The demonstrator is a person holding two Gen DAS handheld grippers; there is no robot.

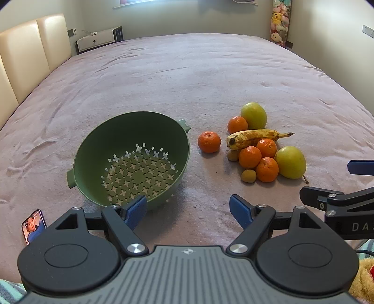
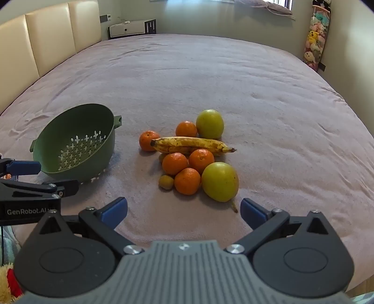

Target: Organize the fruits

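An empty green colander (image 1: pixel 131 159) (image 2: pixel 74 145) lies tilted on the pink bed cover. To its right sits a pile of fruit: a spotted banana (image 1: pixel 254 138) (image 2: pixel 191 145), several mandarins (image 1: pixel 249 157) (image 2: pixel 187 181), two green apples (image 1: pixel 290 162) (image 2: pixel 219 182) and two small brown kiwis (image 1: pixel 248 175) (image 2: pixel 166 182). One mandarin (image 1: pixel 209 142) (image 2: pixel 148 140) lies apart, between pile and colander. My left gripper (image 1: pixel 188 211) hovers open just in front of the colander. My right gripper (image 2: pixel 184 211) hovers open before the fruit pile. Nothing is between either pair of fingers.
A phone (image 1: pixel 34 226) with a lit screen lies at the bed's near left edge. A padded cream headboard (image 1: pixel 30 53) runs along the left. A white bedside cabinet (image 1: pixel 98 41) and a hanging bag of plush toys (image 1: pixel 279 22) stand at the far wall.
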